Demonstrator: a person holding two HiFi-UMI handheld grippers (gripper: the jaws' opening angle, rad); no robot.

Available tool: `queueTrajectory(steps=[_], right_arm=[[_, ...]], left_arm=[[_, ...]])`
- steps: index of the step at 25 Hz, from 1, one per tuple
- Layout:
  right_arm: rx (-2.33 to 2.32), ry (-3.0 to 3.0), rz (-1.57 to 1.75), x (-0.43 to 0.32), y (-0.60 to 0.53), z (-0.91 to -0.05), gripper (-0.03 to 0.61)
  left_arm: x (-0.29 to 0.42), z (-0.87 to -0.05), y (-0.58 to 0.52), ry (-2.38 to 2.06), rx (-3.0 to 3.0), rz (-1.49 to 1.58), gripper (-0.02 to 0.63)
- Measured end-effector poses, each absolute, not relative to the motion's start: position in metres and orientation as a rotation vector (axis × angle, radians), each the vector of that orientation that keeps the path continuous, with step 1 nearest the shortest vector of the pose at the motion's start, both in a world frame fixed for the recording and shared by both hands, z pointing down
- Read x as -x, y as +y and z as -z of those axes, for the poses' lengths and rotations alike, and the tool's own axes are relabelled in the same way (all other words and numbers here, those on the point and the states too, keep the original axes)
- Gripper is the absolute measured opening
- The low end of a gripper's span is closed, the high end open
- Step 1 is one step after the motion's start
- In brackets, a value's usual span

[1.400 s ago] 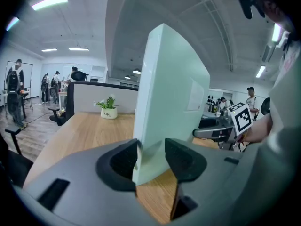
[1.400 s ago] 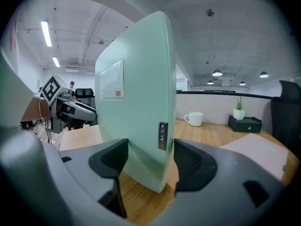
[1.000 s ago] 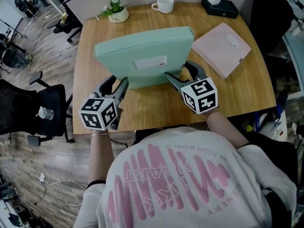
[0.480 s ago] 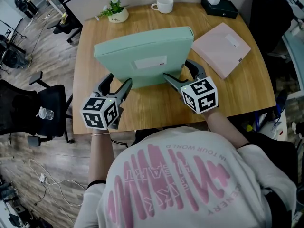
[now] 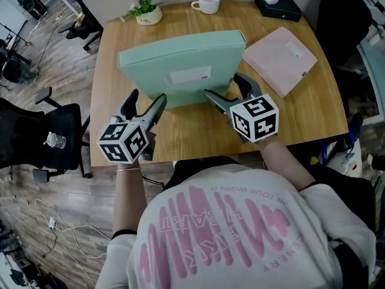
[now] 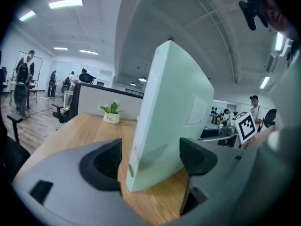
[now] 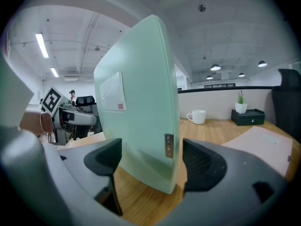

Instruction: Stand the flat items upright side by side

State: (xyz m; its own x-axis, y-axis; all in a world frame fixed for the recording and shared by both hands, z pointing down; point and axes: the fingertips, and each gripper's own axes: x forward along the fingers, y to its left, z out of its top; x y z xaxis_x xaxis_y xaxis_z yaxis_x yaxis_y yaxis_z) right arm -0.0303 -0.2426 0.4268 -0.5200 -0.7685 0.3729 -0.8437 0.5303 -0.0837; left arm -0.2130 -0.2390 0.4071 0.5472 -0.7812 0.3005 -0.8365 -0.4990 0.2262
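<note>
A mint-green flat case (image 5: 183, 68) stands upright on its long edge in the middle of the wooden table (image 5: 301, 119). A pink flat case (image 5: 280, 60) lies flat to its right. My left gripper (image 5: 145, 104) straddles the green case's left end (image 6: 164, 121); its jaws have just been opening and both pads (image 6: 101, 163) stand clear of the case. My right gripper (image 5: 226, 90) straddles the right end (image 7: 141, 112). Its jaws have also just been opening, with gaps beside both pads (image 7: 203, 166).
At the table's far edge stand a small potted plant (image 5: 144, 14), a white cup (image 5: 207, 3) and a black box with a plant (image 5: 278, 6). A black office chair (image 5: 45, 143) is on the floor to the left.
The left gripper's jaws have spread clearly wider off the green case's left end. The right jaws have widened slightly. The case stays upright in the same place.
</note>
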Motion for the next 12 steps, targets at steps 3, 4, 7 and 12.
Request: queueTrajectory(steps=[3, 4, 7, 12], right_arm=[[-1.373, -2.475, -0.379, 0.032, -0.243, -0.425, 0.404], [-1.381, -2.468, -0.385, 0.033, -0.243, -0.426, 0.408], [-1.413, -2.432, -0.405, 0.032, -0.244, -0.429, 0.420], [-1.509, -2.362, -0.479, 0.023, -0.244, -0.431, 0.439]], left_arm=[[0.210, -0.406, -0.239, -1.305, -2.472, -0.259, 0.407], [0.209, -0.406, -0.239, -1.288, -2.487, -0.272, 0.414], [0.204, -0.406, -0.240, -1.226, -2.527, -0.298, 0.423], [0.207, -0.411, -0.240, -1.152, -2.564, -0.375, 0.445]])
